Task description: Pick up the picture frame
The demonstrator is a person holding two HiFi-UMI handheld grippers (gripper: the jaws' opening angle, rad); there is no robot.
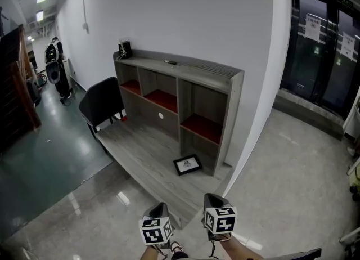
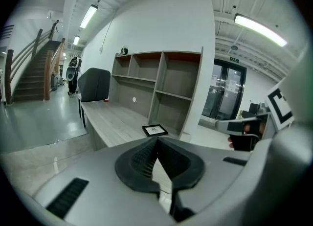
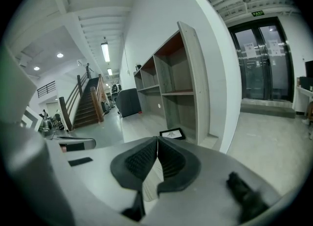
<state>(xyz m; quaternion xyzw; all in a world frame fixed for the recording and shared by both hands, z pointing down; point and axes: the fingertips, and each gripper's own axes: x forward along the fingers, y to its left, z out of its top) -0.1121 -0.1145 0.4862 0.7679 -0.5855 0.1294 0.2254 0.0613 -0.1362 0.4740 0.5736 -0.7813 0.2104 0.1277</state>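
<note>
The picture frame (image 1: 187, 164) lies flat on the low wooden platform (image 1: 140, 152) at the foot of the shelf unit (image 1: 225, 101), at about twelve o'clock from our two grippers and well apart from them. Our left gripper (image 2: 156, 146) and right gripper (image 3: 157, 144) both have their jaws pressed together on nothing. We should probably spread one pair before arriving and come in low at the near edge, since a flat frame offers little to pinch.

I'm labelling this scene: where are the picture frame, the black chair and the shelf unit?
picture frame (image 1: 187, 165), head view, centre of its white picture.
black chair (image 1: 102, 102), head view, middle of its backrest.
shelf unit (image 1: 191, 68), head view, its top board.
</note>
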